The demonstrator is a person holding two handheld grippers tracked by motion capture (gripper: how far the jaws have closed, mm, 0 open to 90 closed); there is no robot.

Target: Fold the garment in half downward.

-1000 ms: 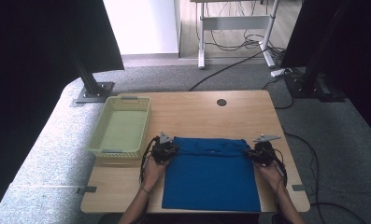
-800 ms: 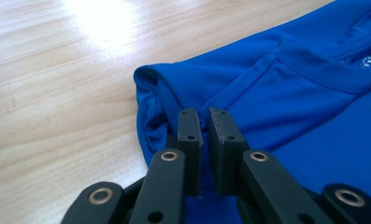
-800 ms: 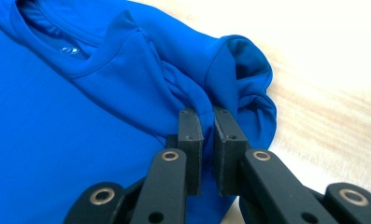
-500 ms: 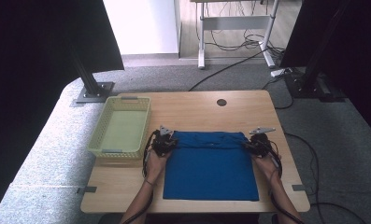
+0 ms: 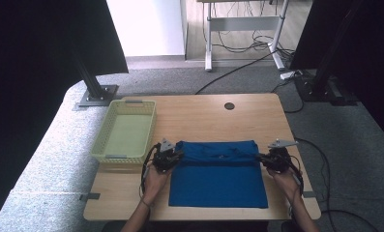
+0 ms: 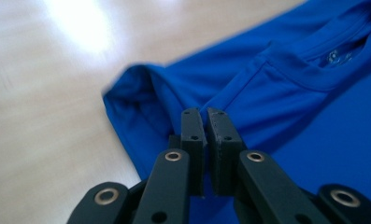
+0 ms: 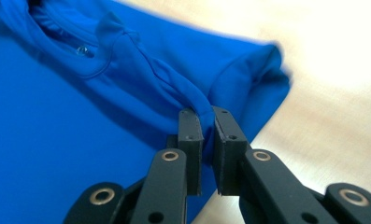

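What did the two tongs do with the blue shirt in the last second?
Both tongs, the left tongs and the right tongs, stayed pinched on the top corners of the blue shirt and pulled that edge a little toward the person, so the folded shirt now lies slightly shorter. Nothing was let go. The yellow basket and the table stayed as they were.

Yellow basket [image 5: 125, 134] rests on wooden table [image 5: 214, 118].

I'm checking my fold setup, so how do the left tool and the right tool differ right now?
The left tool pinches the blue shirt at its left shoulder corner, beside the yellow basket; the right tool pinches the opposite corner near the table's right edge. Both are shut on fabric.
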